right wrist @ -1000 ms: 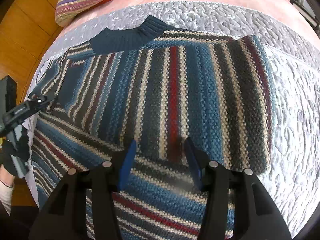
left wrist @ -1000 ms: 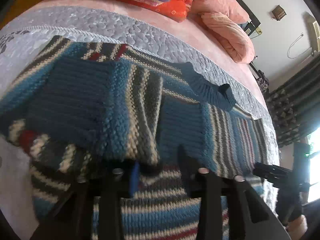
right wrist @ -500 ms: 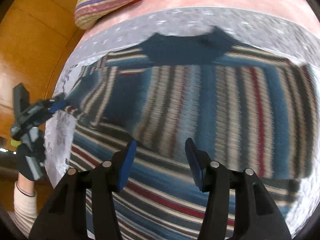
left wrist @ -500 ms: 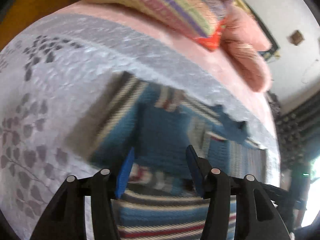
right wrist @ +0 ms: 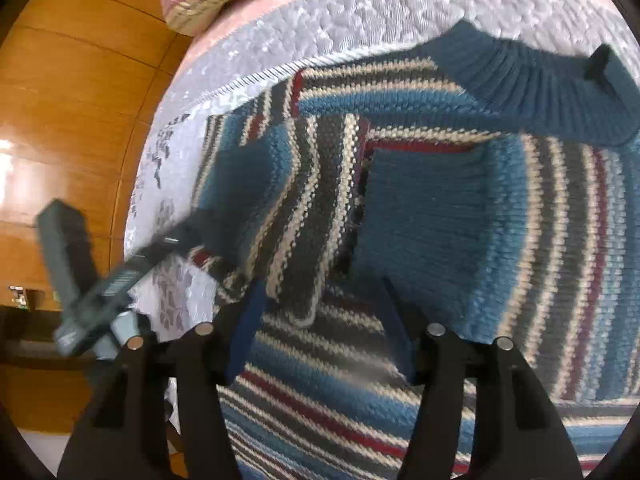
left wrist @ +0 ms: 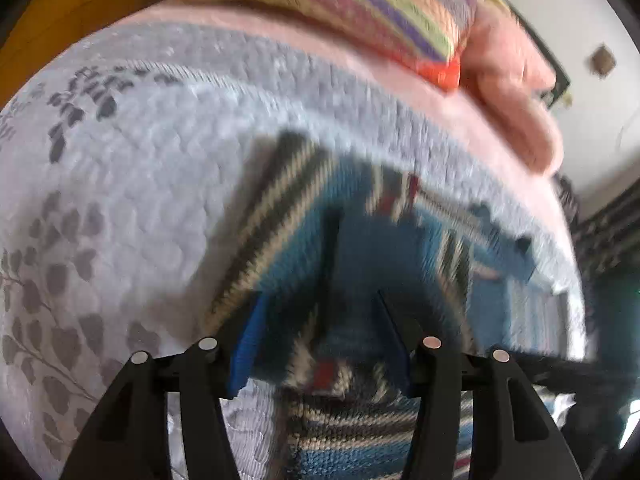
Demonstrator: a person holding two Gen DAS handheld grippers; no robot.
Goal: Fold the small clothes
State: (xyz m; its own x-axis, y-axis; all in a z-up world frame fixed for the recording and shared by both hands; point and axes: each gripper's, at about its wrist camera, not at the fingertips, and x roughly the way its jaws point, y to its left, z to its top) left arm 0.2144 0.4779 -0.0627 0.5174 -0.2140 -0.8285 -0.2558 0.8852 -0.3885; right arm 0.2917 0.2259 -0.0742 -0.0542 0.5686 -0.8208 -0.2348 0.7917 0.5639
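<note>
Knitted, striped sweater (right wrist: 460, 216) flat on grey quilt (left wrist: 132, 184) over the bed; both sleeves now folded in across the chest, cuffs side by side near the middle; a second ago left sleeve clamped and carried, now dropped, so sleeve folds look done and a hem-to-collar fold probably next; collar (right wrist: 532, 88) toward the pillow (left wrist: 360, 12), hem toward the person, long axis running collar to hem; left gripper (left wrist: 316, 340) drawn back over the sleeve edge, jaws wide apart, nothing held; right gripper (right wrist: 320, 328) hovering above the hem, jaws likewise spread, empty.
</note>
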